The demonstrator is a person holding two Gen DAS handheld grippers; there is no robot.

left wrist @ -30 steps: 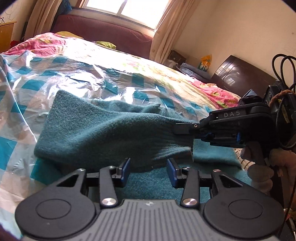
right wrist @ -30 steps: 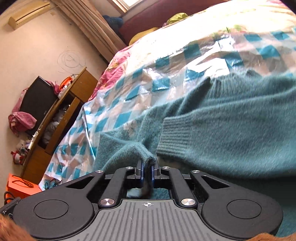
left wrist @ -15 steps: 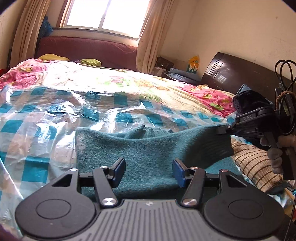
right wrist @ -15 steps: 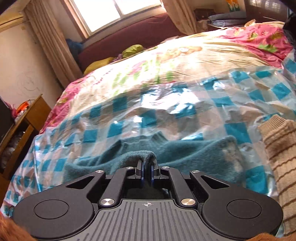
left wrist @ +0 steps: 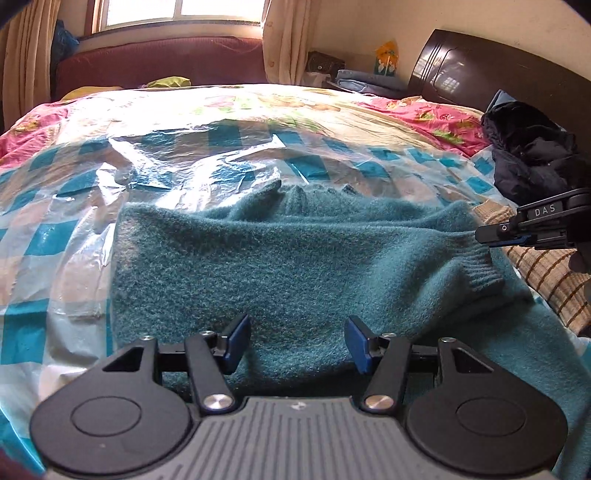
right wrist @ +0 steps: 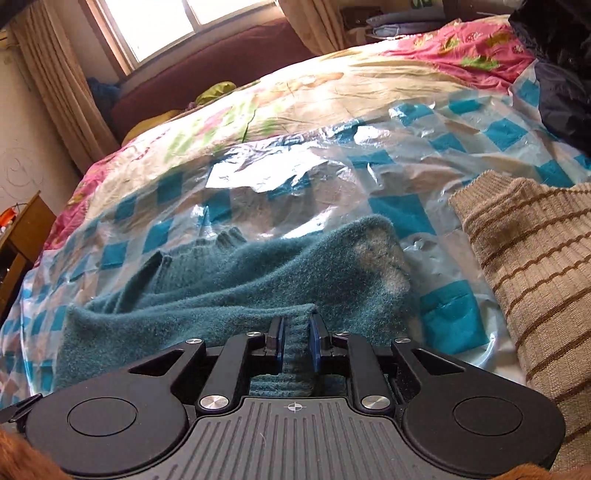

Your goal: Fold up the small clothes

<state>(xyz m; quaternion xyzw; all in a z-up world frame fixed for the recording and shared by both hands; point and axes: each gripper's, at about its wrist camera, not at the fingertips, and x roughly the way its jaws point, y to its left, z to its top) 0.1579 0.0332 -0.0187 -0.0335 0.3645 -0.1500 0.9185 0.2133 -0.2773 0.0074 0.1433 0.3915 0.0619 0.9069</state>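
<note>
Clear plastic sheet [left wrist: 221,155] with teal squares is covering near part of bed, wrinkled and shining. Floral quilt [left wrist: 424,114], pink and cream, is lying beyond it toward upper frame. Window [left wrist: 177,11] is glowing at top, curtains [left wrist: 284,40] hanging beside. Dark headboard [left wrist: 480,70] is standing upper right. Wooden cabinet [right wrist: 22,236] is showing at left edge of right wrist view.

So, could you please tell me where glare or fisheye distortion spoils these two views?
Left wrist view: sun glare whitens the plastic sheet beyond the teal sweater, the window is blown out, and the corners are dark. Right wrist view: glare on the same sheet, the bed's edges bow; the striped sweater stays sharp.
</note>
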